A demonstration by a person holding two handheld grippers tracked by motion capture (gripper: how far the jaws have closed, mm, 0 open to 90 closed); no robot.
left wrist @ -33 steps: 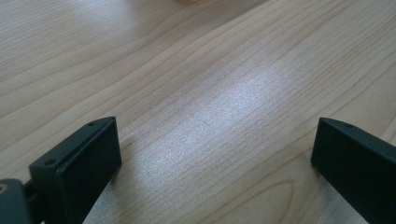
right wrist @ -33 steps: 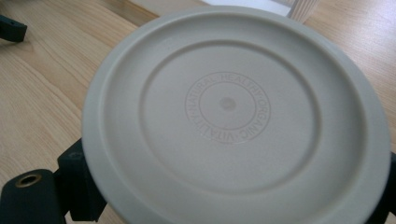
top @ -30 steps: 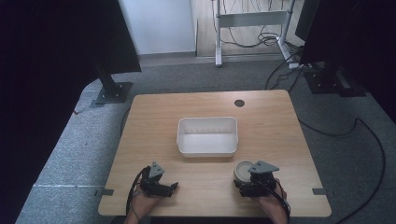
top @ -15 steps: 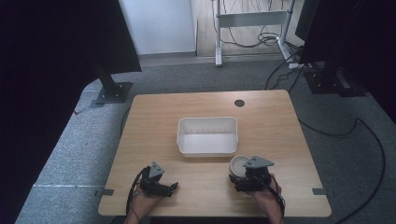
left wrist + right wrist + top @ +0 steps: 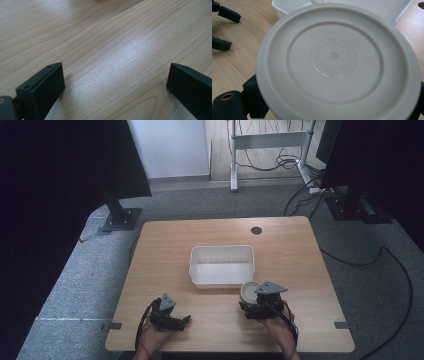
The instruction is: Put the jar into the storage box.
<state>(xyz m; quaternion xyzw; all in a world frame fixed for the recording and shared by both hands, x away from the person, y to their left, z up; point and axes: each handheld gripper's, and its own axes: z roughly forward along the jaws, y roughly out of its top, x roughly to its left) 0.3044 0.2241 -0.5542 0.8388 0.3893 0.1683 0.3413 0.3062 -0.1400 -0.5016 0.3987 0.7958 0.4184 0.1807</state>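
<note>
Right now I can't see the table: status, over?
Left gripper open, empty. Right gripper shut on round container. White bin just ahead, path clear.

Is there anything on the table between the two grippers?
No, just bare wood between the left gripper and the right gripper, as the high view shows.

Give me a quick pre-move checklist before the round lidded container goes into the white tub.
1. Right hand-held gripper holding the round beige plastic lidded container: ok, its jaws flank the container below the lid.
2. Grip firmness: cannot tell, contact is hidden under the lid.
3. White rectangular plastic tub vacant: ok in the high view.
4. Tub upright on the light wooden table: ok.
5. Left hand-held gripper free: ok, jaws wide apart above bare wood.
6. Path to the tub: ok, the container sits beside its near right corner.
</note>
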